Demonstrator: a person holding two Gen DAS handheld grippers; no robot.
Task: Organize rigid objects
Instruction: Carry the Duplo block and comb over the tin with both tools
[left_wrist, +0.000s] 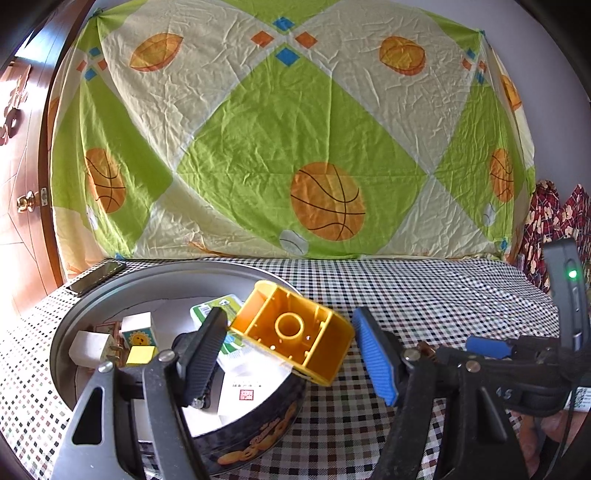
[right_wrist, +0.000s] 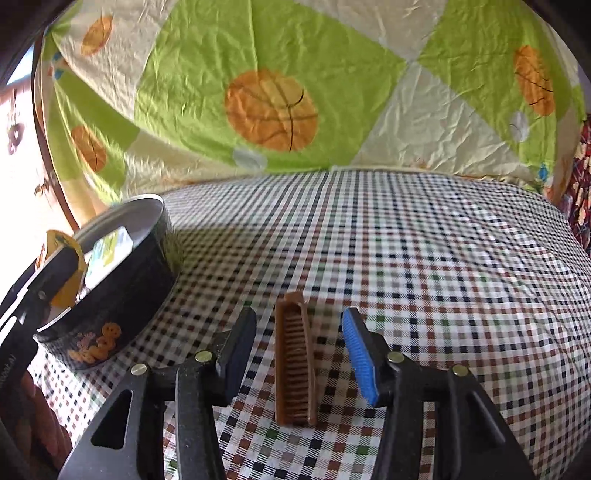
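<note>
**Yellow block clamped over the tin; comb loose between parted jaws**

Ends at 12 o'clock against a hung sheet (left_wrist: 277, 129) with basketball prints, and at 9 o'clock near a wooden door (left_wrist: 22, 221). Leaves wide, bare checked cloth on the worktop (right_wrist: 443, 258) from 12 to 3 o'clock of the right gripper (right_wrist: 299, 314). Narrows at 9 to 10 o'clock, with the round dark tin (right_wrist: 110, 295) standing there just beside that gripper. Shows a dark phone (left_wrist: 98, 277) behind the tin at 11 o'clock in the left wrist view, close to the worktop's far left edge.

Holds the yellow block (left_wrist: 295, 332) in the left gripper (left_wrist: 288, 321), jaws clamped on its two sides, hollow underside turned to the camera. Keeps the block tilted and off the cloth, over the tin's rim at its 3 o'clock side. Finds inside the tin a sun-printed cube (left_wrist: 138, 328), a plain yellow cube (left_wrist: 140, 355), a white piece (left_wrist: 90, 347) and a green-and-white packet (left_wrist: 210, 308), all at 9 to 11 o'clock of the block.

Sets the right gripper's jaws apart, low over the cloth. Places the brown comb (right_wrist: 295, 362) between them, flat on the cloth, long axis running from 12 to 6 o'clock, teeth facing up. Leaves a gap on both sides of the comb, with neither pad touching it.
</note>
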